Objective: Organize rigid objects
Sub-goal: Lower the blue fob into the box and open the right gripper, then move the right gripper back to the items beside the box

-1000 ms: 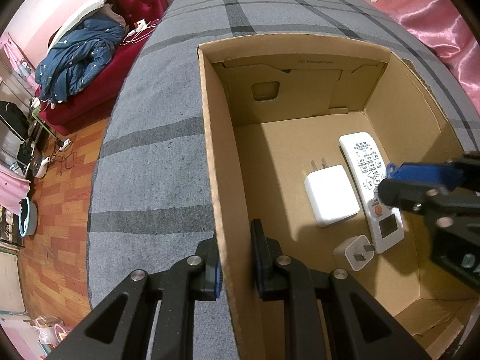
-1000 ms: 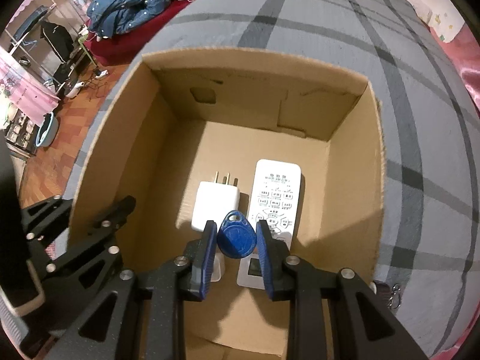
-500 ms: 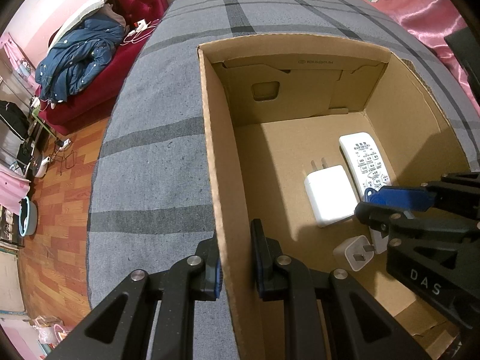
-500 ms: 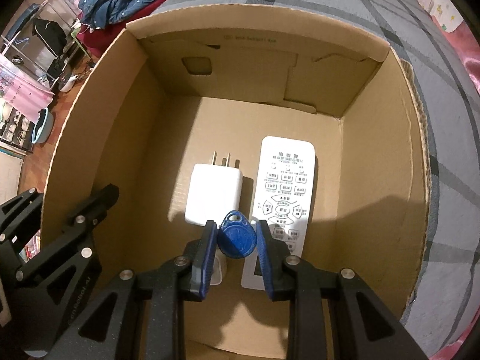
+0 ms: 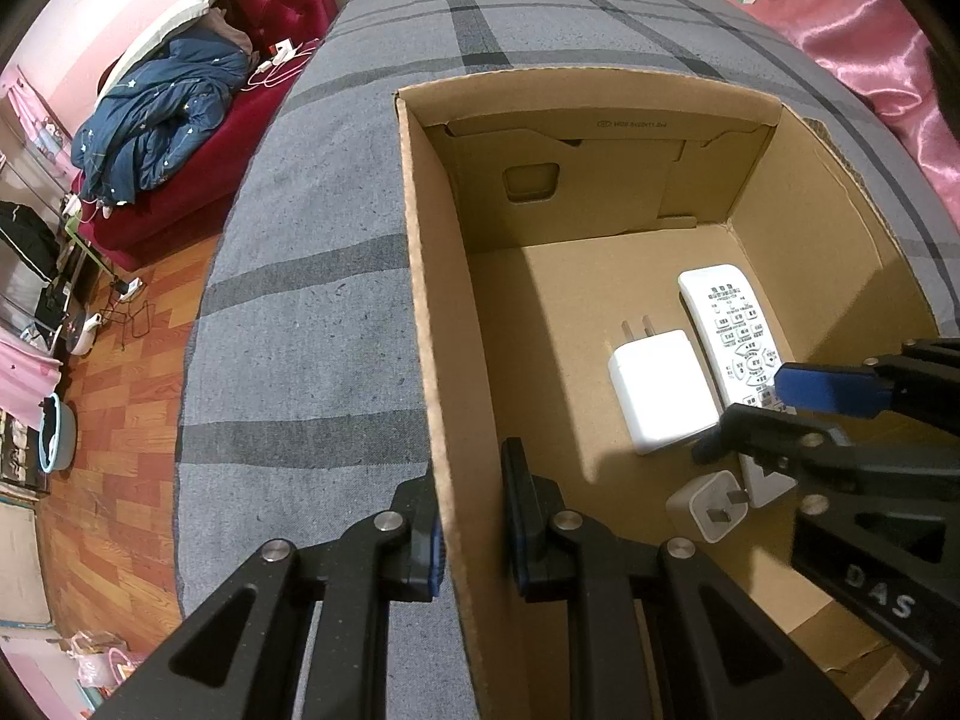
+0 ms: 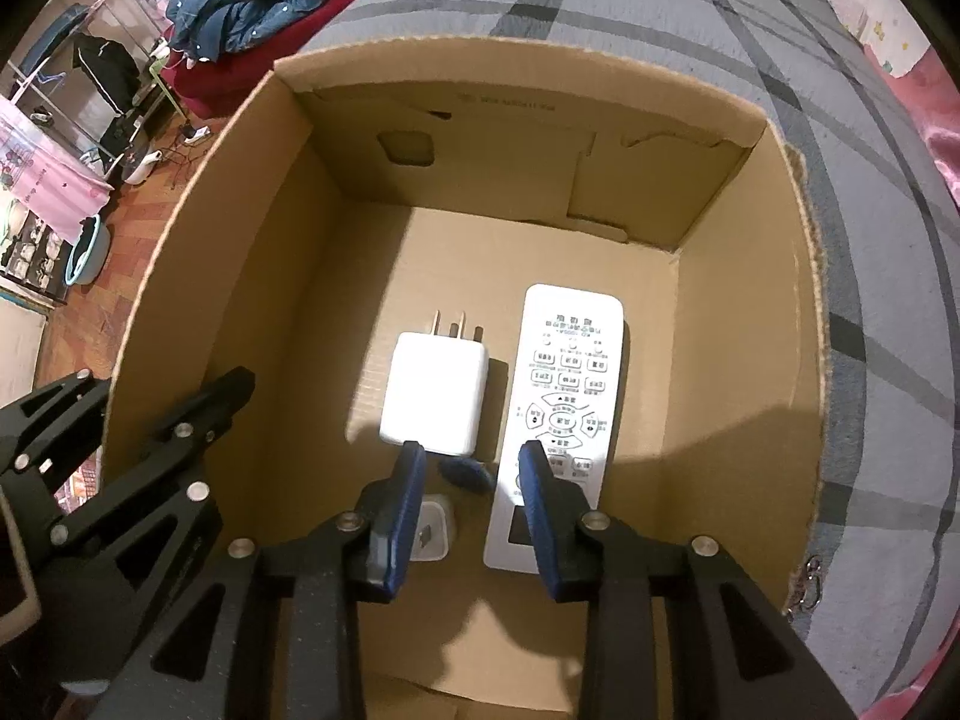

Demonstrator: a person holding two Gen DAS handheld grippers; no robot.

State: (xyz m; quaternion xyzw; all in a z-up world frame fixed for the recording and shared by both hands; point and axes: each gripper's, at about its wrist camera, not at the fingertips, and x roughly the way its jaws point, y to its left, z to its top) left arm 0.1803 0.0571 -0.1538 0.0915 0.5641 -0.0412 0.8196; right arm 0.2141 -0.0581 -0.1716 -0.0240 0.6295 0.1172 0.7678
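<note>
An open cardboard box [image 6: 198, 228] stands on a grey plaid bed. Inside lie a large white charger [image 6: 435, 393], a white remote [image 6: 561, 414], a small white plug [image 6: 433, 531] and a blue key fob [image 6: 465, 474], blurred, between and below my right fingers. My right gripper [image 6: 471, 468] is open and empty inside the box, low above the floor. My left gripper [image 5: 471, 516] is shut on the box's left wall [image 5: 420, 312]. In the left wrist view the right gripper [image 5: 762, 414] hovers over the remote [image 5: 729, 330] and the charger [image 5: 660, 399].
The box sits on the grey plaid bed [image 5: 312, 300]. A red sofa with a blue jacket [image 5: 156, 120] stands at the left beyond the bed, over a wooden floor. Pink fabric [image 5: 870, 30] lies at the right. A key ring [image 6: 807, 579] lies outside the box's right wall.
My right gripper moved down into the box and opened. The blue key fob left its fingers and now lies blurred on the box floor by the charger. The left gripper kept still.
</note>
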